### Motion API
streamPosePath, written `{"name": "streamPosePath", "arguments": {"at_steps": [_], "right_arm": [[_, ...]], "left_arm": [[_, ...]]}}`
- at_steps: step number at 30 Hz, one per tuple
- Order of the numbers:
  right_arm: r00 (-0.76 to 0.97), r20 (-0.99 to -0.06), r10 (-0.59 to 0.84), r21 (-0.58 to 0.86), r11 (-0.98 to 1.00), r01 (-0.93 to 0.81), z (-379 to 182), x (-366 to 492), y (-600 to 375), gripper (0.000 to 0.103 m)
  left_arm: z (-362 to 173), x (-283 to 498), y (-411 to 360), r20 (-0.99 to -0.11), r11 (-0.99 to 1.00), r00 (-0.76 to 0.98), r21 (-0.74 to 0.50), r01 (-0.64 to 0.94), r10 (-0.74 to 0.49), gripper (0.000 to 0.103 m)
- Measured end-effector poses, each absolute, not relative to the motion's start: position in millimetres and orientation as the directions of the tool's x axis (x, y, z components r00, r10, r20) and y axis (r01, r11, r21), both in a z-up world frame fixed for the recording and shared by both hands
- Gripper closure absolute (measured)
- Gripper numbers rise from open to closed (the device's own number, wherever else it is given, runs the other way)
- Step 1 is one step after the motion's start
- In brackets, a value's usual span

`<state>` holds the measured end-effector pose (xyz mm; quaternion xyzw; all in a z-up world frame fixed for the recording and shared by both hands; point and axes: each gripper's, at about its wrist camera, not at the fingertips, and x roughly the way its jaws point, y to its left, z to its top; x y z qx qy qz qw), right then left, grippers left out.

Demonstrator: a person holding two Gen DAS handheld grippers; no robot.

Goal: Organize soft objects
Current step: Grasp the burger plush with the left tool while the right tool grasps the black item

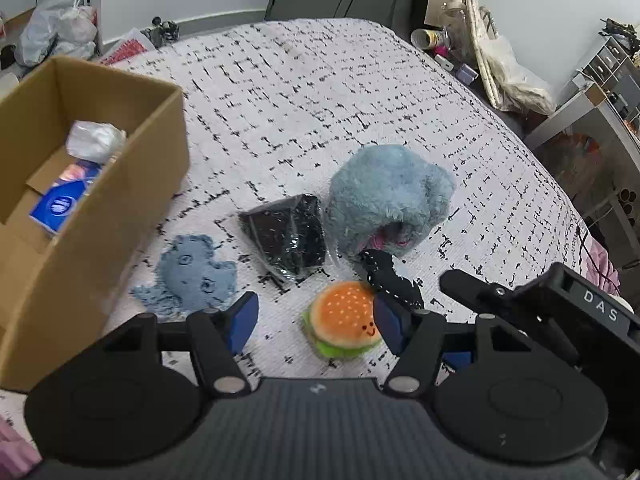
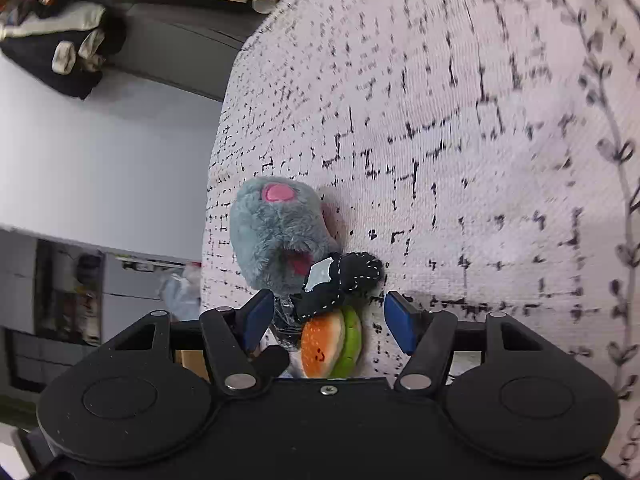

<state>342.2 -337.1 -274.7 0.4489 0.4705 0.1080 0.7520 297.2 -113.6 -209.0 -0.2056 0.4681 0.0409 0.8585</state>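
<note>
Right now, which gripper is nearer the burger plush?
Left, though it's close. The left gripper is open around the burger plush without pressing it. The right gripper is also open, with the plush low between its fingers, the black stitched toy ahead.

left wrist – down over bed (image 1: 320, 92) | right wrist – rolled, close | shared: burger plush (image 1: 344, 322)

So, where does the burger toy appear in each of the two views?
Left wrist view: burger toy lies low at centre, bun up, between the open left gripper fingers.
Right wrist view: low at centre, seen on edge, just ahead of the right gripper.
Shared landmark: the black stitched cloth touching it.
</note>
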Motion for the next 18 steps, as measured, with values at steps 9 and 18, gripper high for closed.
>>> {"name": "streamPosePath", "arguments": {"at_steps": [9, 18], "right_arm": [[0.520, -0.556, 0.648, 0.829, 0.473, 0.298, -312.3, 357.1, -328.4, 0.061], [0.567, -0.577, 0.588, 0.808, 0.512, 0.291, -306.3, 353.6, -333.1, 0.088]], "left_arm": [[-228.0, 316.1, -126.7, -0.851, 0.926, 0.503, -0.300, -0.229, -0.151, 0.042], [-241.7, 324.6, -138.2, -0.851, 0.922, 0.490, -0.327, -0.209, -0.190, 0.052]]}}
